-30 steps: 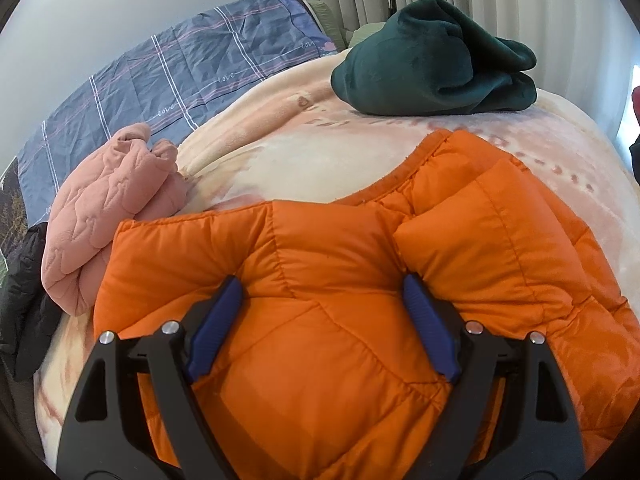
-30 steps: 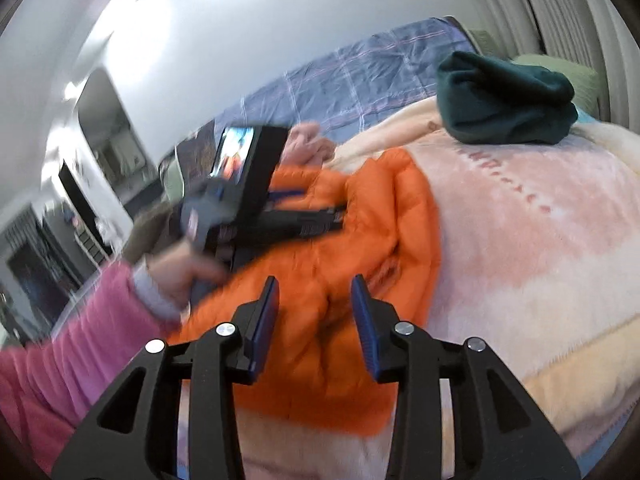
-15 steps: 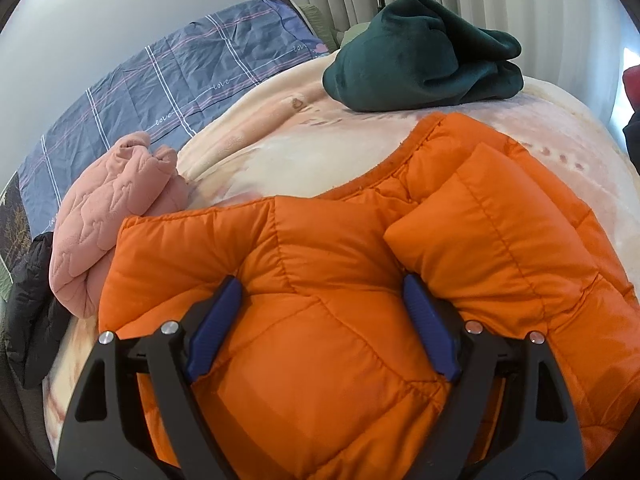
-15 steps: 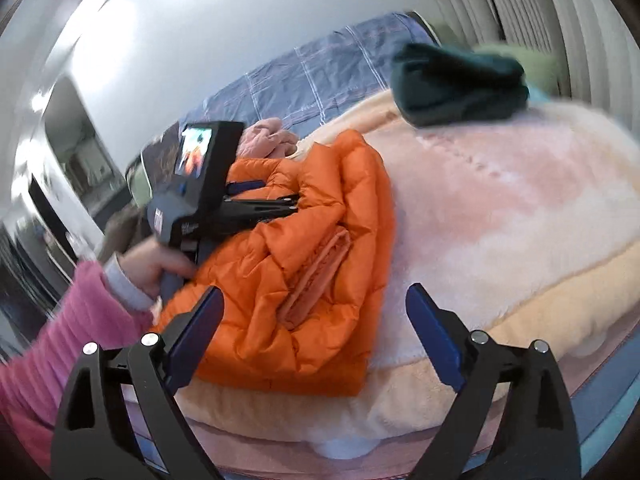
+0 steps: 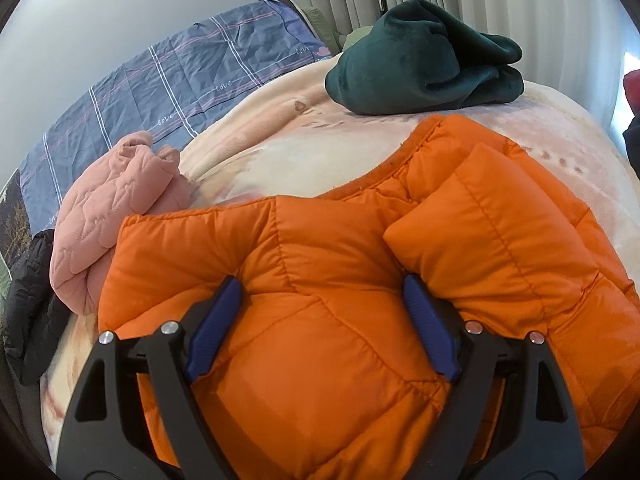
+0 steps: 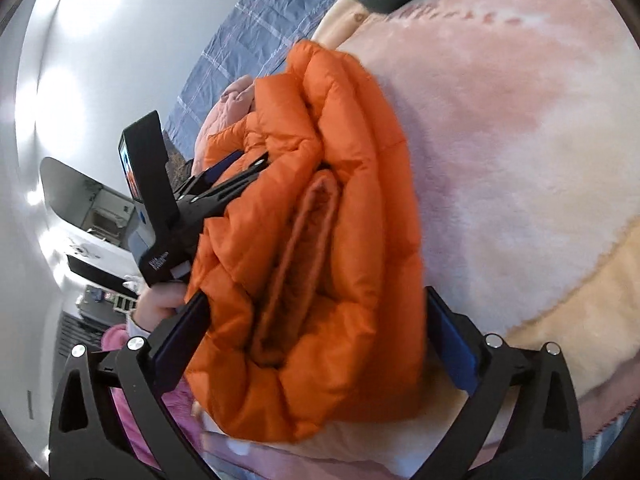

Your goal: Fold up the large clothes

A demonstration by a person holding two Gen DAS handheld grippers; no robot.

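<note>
- One folded orange puffer jacket (image 5: 340,280) lies on the near pale fleece blanket (image 5: 540,136).
- Left gripper (image 5: 324,300) presses wide around its padding; right gripper (image 6: 316,344), jaws just opening, straddles the bundle loosely.
- Beyond: one dark green garment (image 5: 424,60) far, one pink quilted garment (image 5: 108,208) left.

Bare blanket (image 5: 280,160) lies free between pink garment (image 5: 116,204) and green bundle (image 5: 424,60).
</note>
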